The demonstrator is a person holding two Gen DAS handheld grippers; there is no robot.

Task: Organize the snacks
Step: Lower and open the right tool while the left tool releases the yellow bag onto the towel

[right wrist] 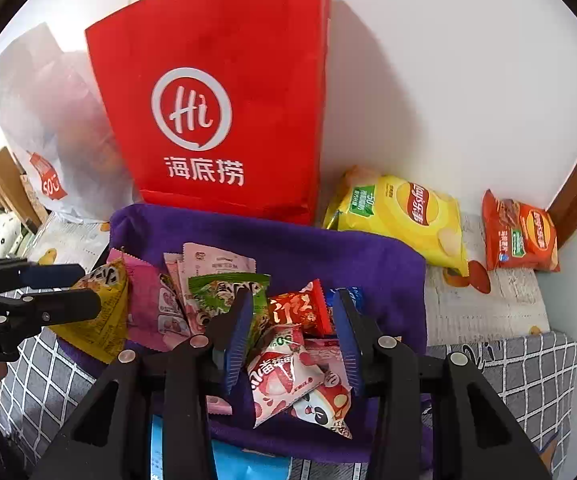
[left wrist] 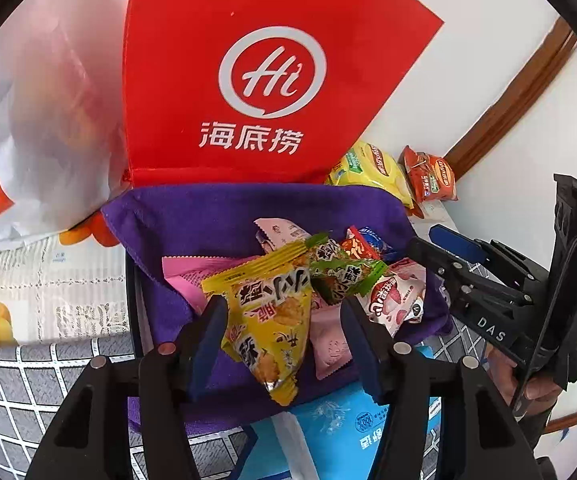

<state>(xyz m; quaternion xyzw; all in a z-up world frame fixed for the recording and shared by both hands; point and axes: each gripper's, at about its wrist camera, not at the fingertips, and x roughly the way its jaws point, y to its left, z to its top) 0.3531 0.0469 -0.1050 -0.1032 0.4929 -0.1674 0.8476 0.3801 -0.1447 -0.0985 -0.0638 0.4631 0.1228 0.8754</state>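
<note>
The left gripper (left wrist: pixel 284 320) has its jaws spread wide around a yellow triangular snack packet (left wrist: pixel 270 320); the left blue pad (left wrist: pixel 208 344) lies against the packet's edge, while the other pad stands clear of it, so the packet is not clamped. The right gripper (right wrist: pixel 294 340) is likewise spread apart, with a pink-and-white strawberry packet (right wrist: pixel 284 376) lying between its fingers and touching neither clearly. Both packets belong to a heap of small snacks on a purple cloth (right wrist: pixel 368 264), along with a green packet (right wrist: pixel 224 292), a red packet (right wrist: pixel 300 308) and flat pink sachets (right wrist: pixel 148 308). The left view shows the right gripper from the side, coming in over the cloth's right edge, with the person's hand (left wrist: pixel 528 384) on its handle, and a blue pack (left wrist: pixel 340 428) under the cloth's near edge. The right view shows what the left mostly crops: a yellow chip bag (right wrist: pixel 400 216) and an orange chip bag (right wrist: pixel 520 236) lying apart from each other beside the cloth, near the wall. A red paper bag (right wrist: pixel 224 92) stands upright just behind the cloth, with a white plastic bag (right wrist: pixel 48 128) to its left. The left gripper appears at the right view's left edge, over the yellow packet.
</note>
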